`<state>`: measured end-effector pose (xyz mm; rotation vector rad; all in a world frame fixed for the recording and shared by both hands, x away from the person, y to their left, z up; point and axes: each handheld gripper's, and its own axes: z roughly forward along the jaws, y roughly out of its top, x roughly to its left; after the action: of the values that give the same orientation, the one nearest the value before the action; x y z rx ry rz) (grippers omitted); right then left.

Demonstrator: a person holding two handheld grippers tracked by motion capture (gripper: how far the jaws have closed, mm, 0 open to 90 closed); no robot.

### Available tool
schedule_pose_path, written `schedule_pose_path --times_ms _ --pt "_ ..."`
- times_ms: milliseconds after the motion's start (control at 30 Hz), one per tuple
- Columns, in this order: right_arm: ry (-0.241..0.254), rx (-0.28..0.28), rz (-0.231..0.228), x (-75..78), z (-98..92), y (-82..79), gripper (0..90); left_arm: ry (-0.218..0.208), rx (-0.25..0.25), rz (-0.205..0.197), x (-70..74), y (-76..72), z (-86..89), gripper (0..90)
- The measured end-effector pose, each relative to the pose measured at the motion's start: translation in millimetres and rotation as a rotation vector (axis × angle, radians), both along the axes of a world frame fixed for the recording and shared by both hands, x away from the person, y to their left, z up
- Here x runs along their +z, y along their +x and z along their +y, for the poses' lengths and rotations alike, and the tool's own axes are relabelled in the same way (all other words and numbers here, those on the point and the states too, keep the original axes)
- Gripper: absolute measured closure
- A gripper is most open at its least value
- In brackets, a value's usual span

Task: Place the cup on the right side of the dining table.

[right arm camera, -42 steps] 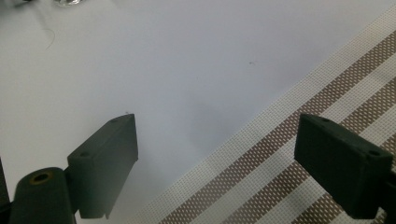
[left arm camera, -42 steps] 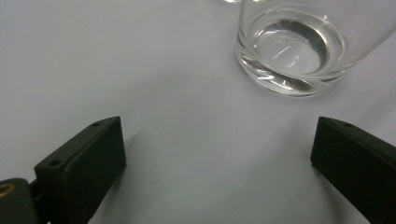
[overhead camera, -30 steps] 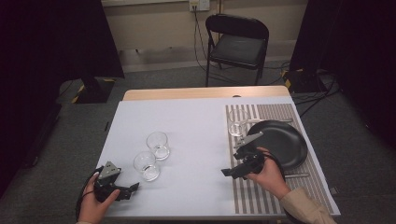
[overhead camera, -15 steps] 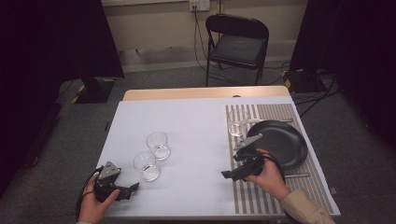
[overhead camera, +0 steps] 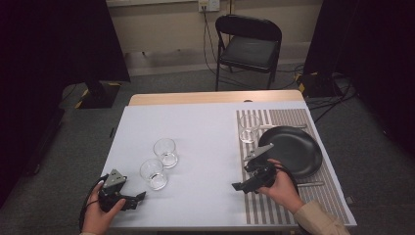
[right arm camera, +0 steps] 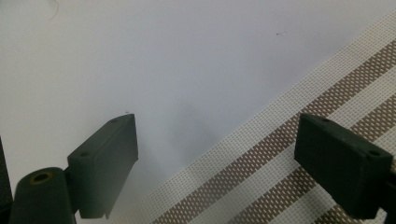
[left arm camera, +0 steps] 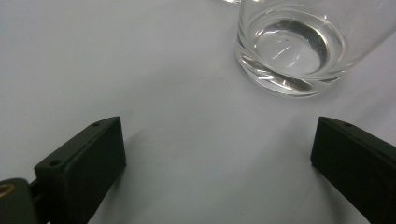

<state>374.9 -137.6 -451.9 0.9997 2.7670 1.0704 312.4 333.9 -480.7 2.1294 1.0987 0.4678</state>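
While the left gripper [overhead camera: 138,197] is pointing at the near glass [overhead camera: 153,173] with jaws wide open and empty, it is risking to knock the glass into the far glass [overhead camera: 166,152] just beside. The right gripper [overhead camera: 238,186], also wide open and empty, is hovering at the left edge of the mat [overhead camera: 254,215].

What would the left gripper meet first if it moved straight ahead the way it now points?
Probably the near glass. In the left gripper view it stands just ahead of the open left gripper, a little to the right of the middle line, with bare table between. The right-hand finger may touch it first; depth is unclear.
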Motion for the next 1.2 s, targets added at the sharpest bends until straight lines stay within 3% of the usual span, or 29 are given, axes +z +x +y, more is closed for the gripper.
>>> schedule_pose_path --times_ms 867,1200 --pt "-0.036 0.038 -0.034 -10.3 4.1 -7.4 12.5 -0.001 0.0 0.0 -0.1 -0.1 -0.1 2.4" --pt "-0.103 0.105 -0.144 -14.4 7.6 -16.1 12.0 0.0 0.0 0.0 0.0 -0.1 -0.1 2.4"
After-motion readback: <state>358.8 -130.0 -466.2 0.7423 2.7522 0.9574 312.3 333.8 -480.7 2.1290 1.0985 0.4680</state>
